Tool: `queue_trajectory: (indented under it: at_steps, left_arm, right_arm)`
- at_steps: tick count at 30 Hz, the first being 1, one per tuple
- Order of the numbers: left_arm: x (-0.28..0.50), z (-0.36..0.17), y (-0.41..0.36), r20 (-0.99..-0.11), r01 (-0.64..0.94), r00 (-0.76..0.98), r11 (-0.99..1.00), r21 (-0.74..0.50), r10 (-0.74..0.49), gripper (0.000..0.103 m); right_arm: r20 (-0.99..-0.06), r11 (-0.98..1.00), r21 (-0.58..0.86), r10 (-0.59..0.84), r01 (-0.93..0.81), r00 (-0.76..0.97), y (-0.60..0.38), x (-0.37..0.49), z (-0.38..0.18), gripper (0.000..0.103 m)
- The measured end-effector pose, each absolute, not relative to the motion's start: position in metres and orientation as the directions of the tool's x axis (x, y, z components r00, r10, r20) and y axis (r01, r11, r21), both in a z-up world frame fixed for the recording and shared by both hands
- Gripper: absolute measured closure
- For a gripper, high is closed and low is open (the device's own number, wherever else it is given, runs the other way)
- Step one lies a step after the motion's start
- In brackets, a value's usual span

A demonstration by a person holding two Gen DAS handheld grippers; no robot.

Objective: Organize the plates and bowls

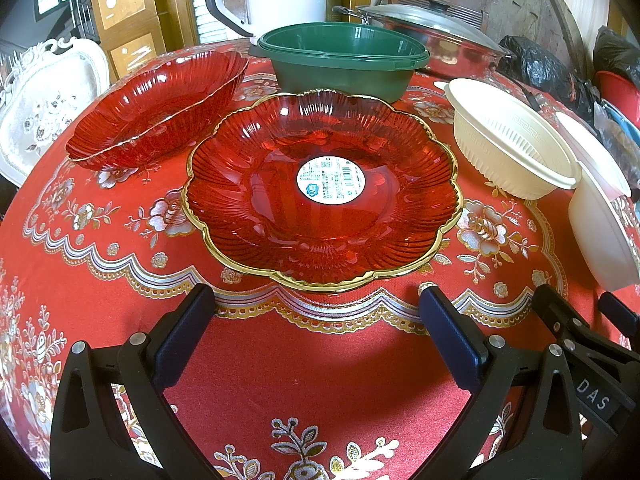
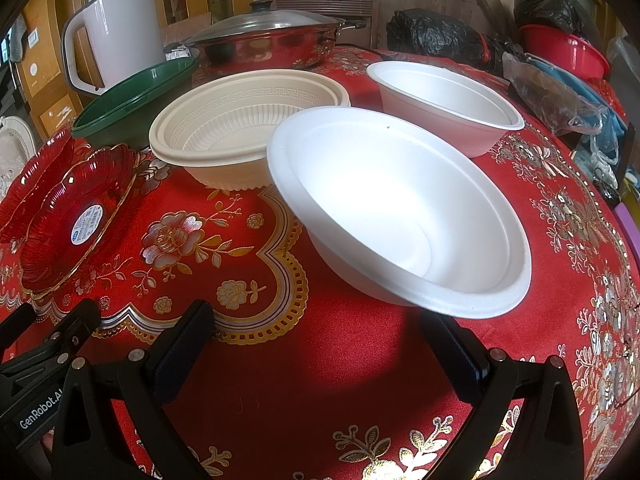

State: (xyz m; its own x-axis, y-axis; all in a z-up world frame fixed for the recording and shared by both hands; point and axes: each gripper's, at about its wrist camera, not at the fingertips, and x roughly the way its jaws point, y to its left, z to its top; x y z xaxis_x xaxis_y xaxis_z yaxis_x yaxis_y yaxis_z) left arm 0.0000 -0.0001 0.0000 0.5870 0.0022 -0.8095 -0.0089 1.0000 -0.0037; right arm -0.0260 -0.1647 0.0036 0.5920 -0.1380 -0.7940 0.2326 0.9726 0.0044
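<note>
the left gripper (image 1: 316,320) was wide open, just before the red plate (image 1: 320,188) on the table. the plate looked stiff and slippery, so pinching its gold rim seemed best.

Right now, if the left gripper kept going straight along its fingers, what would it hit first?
Most likely the near gold rim of the red plate with the sticker, which lies centred ahead of the open left gripper. Only bare tablecloth shows between them, though the gripper's height above the cloth is unclear.
</note>
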Motion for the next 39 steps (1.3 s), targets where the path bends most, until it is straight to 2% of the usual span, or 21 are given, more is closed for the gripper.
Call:
queue_trajectory:
  at_steps: [4,8,13,22,26,29,33,39]
  left_arm:
    - [-0.002,0.001,0.003,-0.815,0.004,0.579,1.0,-0.002,-0.004,0.0]
    - [-0.014,0.005,0.01,-0.823,0.015,0.568,1.0,-0.017,-0.023,0.001]
    - [-0.04,0.031,0.029,-0.775,0.012,0.631,1.0,-0.019,-0.022,0.003]
    - [-0.051,0.068,0.086,-0.734,0.007,0.679,1.0,-0.027,-0.024,0.003]
    - [-0.039,0.082,0.113,-0.71,-0.012,0.704,1.0,0.009,0.015,0.003]
    - [-0.026,0.088,0.131,-0.693,-0.028,0.718,0.998,0.061,0.062,0.003]
    - [0.0,0.092,0.159,-0.693,-0.056,0.717,0.997,0.049,0.074,0.003]
    - [0.031,0.09,0.191,-0.711,-0.094,0.699,0.995,0.015,0.077,0.003]
  right_arm:
    - [-0.785,0.979,0.042,-0.092,0.201,0.613,-0.162,-0.032,0.007,0.001]
    - [-0.753,0.985,0.011,-0.105,0.172,0.649,-0.151,-0.044,0.022,0.001]
    - [-0.727,0.994,0.014,-0.066,0.111,0.684,-0.134,-0.054,0.044,0.001]
    - [-0.689,0.99,0.103,0.144,-0.102,0.711,-0.093,-0.058,0.079,0.001]
    - [-0.682,0.969,0.125,0.24,-0.212,0.691,-0.064,-0.039,0.092,0.001]
    - [-0.675,0.953,0.14,0.289,-0.267,0.679,-0.042,-0.017,0.104,0.01]
    - [-0.7,0.932,0.177,0.344,-0.315,0.625,-0.016,0.017,0.105,0.02]
    - [-0.743,0.902,0.259,0.415,-0.345,0.525,0.017,0.064,0.095,0.023]
